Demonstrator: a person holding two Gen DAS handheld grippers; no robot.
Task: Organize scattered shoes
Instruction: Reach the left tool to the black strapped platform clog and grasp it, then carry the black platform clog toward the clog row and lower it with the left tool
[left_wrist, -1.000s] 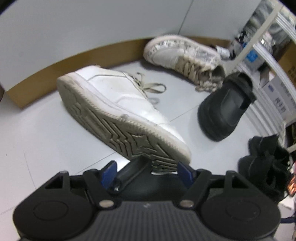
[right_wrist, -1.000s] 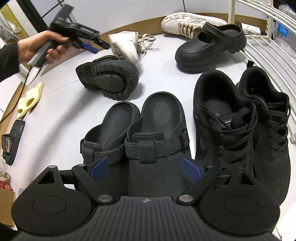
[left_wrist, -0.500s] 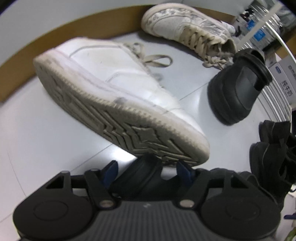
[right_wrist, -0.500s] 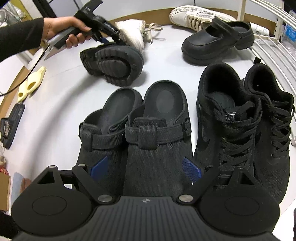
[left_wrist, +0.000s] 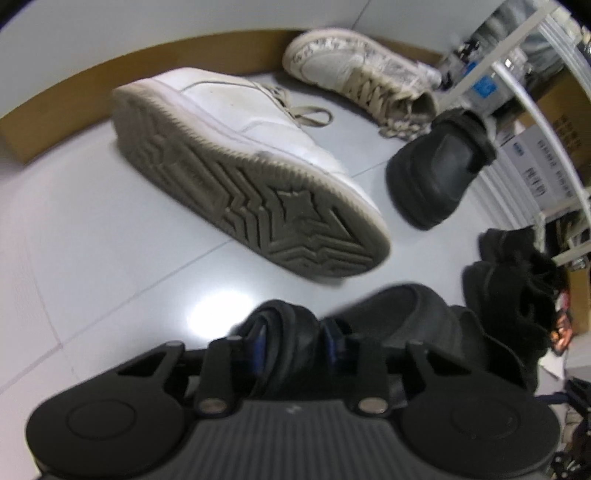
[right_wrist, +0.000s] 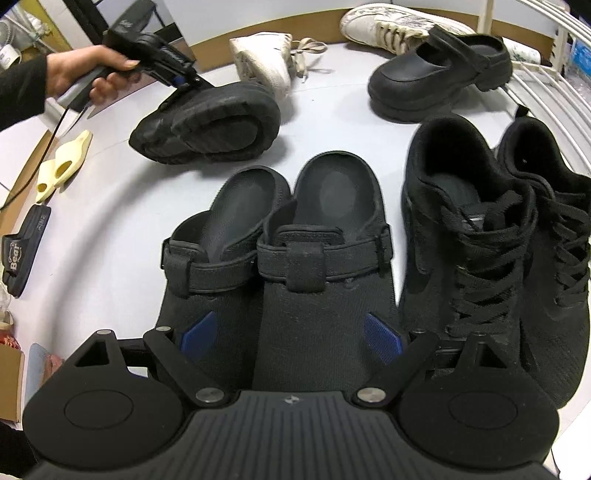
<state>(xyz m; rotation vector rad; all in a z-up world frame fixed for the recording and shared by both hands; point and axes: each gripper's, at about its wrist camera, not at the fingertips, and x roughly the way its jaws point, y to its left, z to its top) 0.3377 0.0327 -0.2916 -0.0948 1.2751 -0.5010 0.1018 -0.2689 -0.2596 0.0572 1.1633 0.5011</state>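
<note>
Slippers lie far left on the floor (right_wrist: 332, 122): 1 yellow slipper (right_wrist: 62, 166), 1 dark slipper (right_wrist: 22, 254). Next, the left gripper (left_wrist: 295, 341), jaws just closing, clamps the strap of a black clog (right_wrist: 210, 122) tipped on its side. The right gripper (right_wrist: 290, 334) hovers wide apart over 2 paired mules (right_wrist: 288, 236); black sneakers (right_wrist: 495, 236) stand beside them.
</note>
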